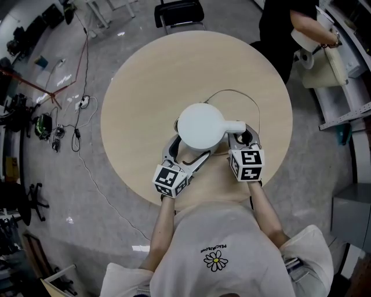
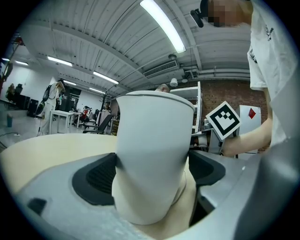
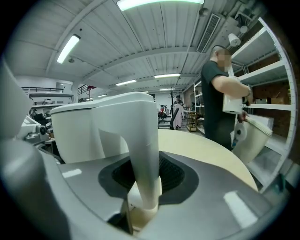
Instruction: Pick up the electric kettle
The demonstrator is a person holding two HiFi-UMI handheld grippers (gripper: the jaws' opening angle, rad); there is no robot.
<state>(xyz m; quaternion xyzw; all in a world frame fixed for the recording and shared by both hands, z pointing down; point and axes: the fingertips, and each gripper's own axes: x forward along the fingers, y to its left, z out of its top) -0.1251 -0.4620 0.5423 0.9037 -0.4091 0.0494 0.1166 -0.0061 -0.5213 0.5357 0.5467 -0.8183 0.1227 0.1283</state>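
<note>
A white electric kettle (image 1: 200, 125) stands near the front edge of the round wooden table (image 1: 174, 69), its handle (image 1: 235, 125) pointing right. My left gripper (image 1: 186, 152) reaches in from the lower left. In the left gripper view its jaws stand wide on either side of the kettle body (image 2: 152, 154), the pads (image 2: 101, 176) close beside it. My right gripper (image 1: 240, 137) is shut on the handle (image 3: 143, 154); in the right gripper view the handle lies against the far pad (image 3: 173, 176), with the kettle body (image 3: 77, 131) to its left.
A thin cord (image 1: 232, 91) loops on the table behind the kettle. A person in dark clothes (image 1: 284, 23) stands at the far right by white shelving (image 1: 342, 75). A black chair (image 1: 179, 13) is behind the table. Cables (image 1: 75, 104) lie on the floor at left.
</note>
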